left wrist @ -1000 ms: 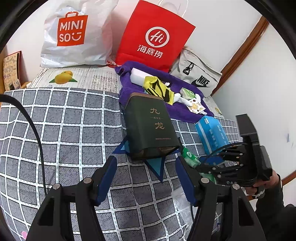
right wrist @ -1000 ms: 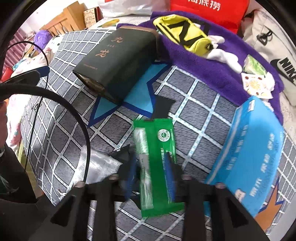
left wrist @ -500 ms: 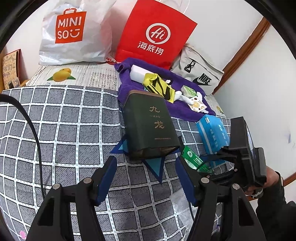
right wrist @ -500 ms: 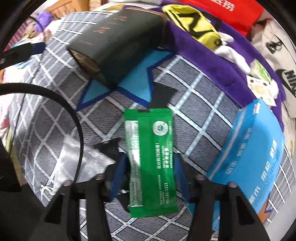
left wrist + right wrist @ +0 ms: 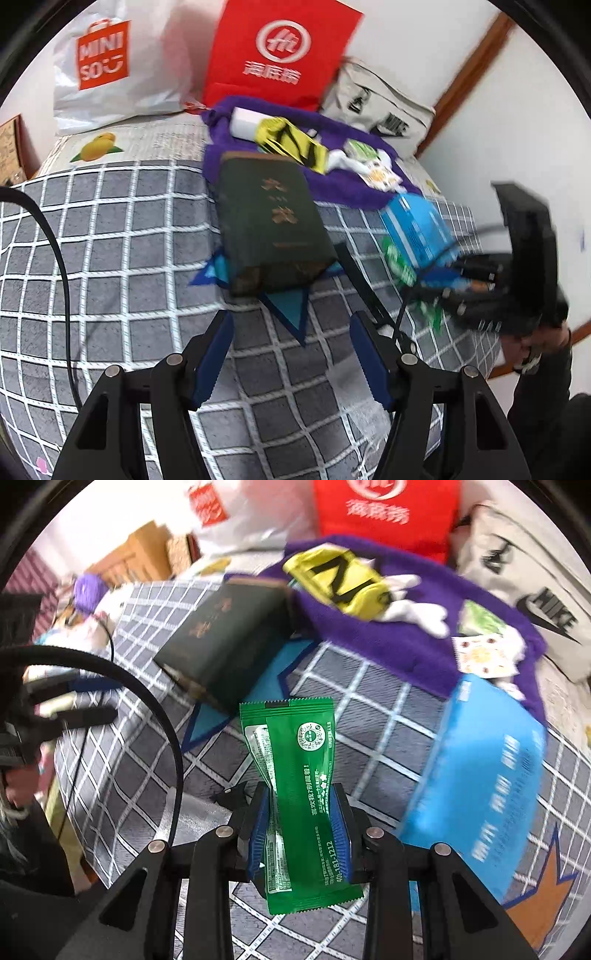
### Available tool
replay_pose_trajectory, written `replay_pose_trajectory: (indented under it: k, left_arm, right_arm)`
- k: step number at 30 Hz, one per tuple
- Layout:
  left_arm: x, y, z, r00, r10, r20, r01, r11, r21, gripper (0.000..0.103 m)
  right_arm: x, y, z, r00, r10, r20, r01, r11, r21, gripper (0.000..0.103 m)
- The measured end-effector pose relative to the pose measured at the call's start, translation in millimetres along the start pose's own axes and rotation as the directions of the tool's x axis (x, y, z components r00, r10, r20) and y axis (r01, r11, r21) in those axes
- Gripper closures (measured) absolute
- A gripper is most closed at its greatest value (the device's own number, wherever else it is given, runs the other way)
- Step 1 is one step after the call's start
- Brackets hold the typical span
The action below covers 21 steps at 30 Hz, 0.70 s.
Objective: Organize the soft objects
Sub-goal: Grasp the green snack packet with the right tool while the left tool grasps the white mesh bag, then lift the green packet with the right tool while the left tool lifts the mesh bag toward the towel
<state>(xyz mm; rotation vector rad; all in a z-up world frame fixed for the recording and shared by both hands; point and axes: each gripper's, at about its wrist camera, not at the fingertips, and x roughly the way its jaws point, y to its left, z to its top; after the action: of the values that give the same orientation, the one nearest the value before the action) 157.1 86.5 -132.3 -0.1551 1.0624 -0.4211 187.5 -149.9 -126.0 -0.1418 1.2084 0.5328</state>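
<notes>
Green sachet | right gripper jaws closing, pinching its buckled waist | slippery film may slip free toward purple towel at 1 o'clock | left gripper jaws spread, empty

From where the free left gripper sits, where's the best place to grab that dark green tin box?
Take the dark green tin box across its narrow width at the near end, coming down from above. It lies flat, lengthwise away from the left gripper, and its open jaws look wide enough. The far end touches the purple towel.

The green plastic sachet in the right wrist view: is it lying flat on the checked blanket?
No, the green plastic sachet is pinched, buckled, between the closing right gripper.
</notes>
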Motion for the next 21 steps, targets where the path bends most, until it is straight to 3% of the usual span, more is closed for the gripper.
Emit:
replay_pose_trajectory:
  k: [6,14,18,21]
  left_arm:
    - [15,-28,-22,0.998,-0.014,-0.063,0.019,0.997,0.073,0.034]
    - [44,-61,-49,0.991,-0.033,-0.133,0.05,0.991,0.122,0.033]
    - [65,-79,-54,0.988,0.034,-0.154,-0.011,0.989,0.149,0.032]
    - [67,-90,-63,0.986,0.102,-0.131,-0.075,0.977,0.198,0.023]
  right_arm:
    - [-33,-25,-20,0.996,0.01,0.093,-0.016,0.998,0.065,0.071]
    - [-55,-13,-29,0.977,0.032,0.211,-0.05,0.996,0.08,0.071]
    - [-65,-17,-39,0.969,0.031,0.245,-0.054,0.995,0.088,0.071]
    - [-72,-24,-53,0.965,0.013,0.261,-0.042,0.993,0.106,0.071]
